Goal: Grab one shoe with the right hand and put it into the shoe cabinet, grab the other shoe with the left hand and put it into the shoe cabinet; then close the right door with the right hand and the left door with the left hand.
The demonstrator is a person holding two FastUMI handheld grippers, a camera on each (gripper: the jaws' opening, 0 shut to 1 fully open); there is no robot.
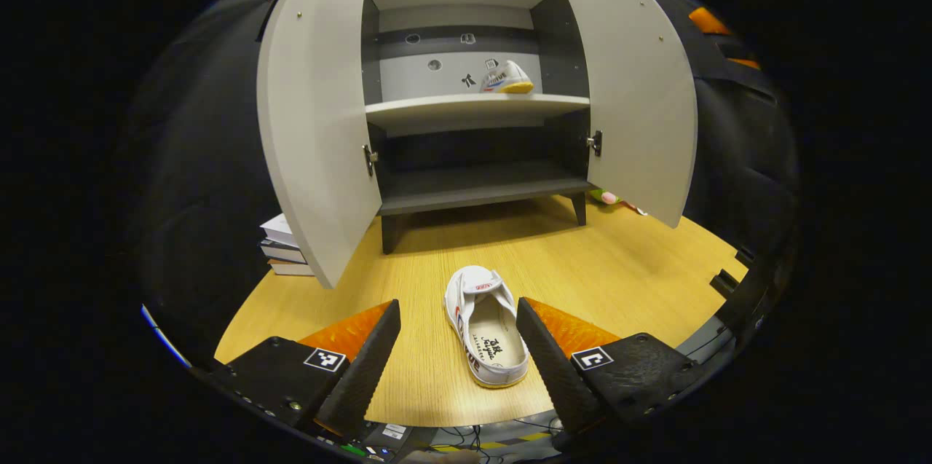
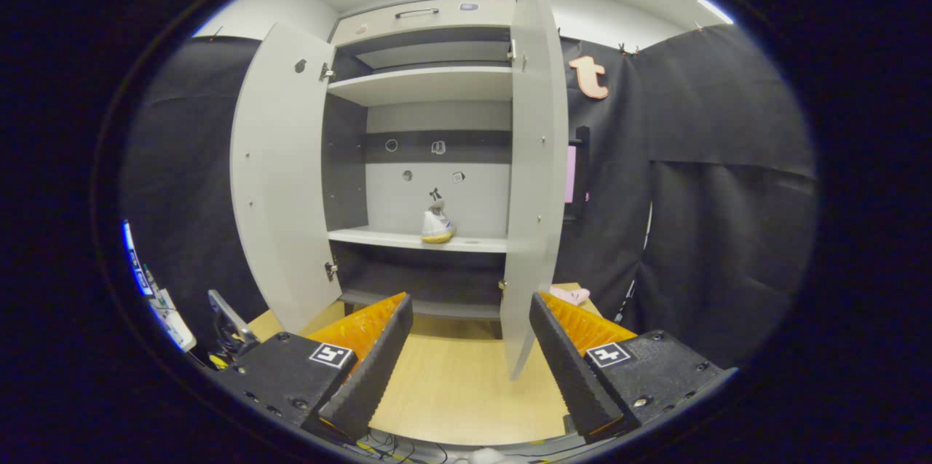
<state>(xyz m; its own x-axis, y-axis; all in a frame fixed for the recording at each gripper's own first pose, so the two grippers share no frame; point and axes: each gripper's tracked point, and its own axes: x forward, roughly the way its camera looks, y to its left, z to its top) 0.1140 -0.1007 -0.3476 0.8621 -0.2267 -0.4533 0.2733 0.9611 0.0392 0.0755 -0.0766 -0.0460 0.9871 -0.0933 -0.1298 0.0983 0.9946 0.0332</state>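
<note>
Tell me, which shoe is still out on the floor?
The white shoe lying between the left gripper fingers; the other shoe already sits on the cabinet's middle shelf.

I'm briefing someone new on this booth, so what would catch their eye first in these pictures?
Probably the tall pale grey shoe cabinet standing on the wooden floor with both doors swung wide open. Next, one white slip-on shoe lying on that floor between the left claw's open fingers, and its matching white shoe already on the middle shelf.
</note>
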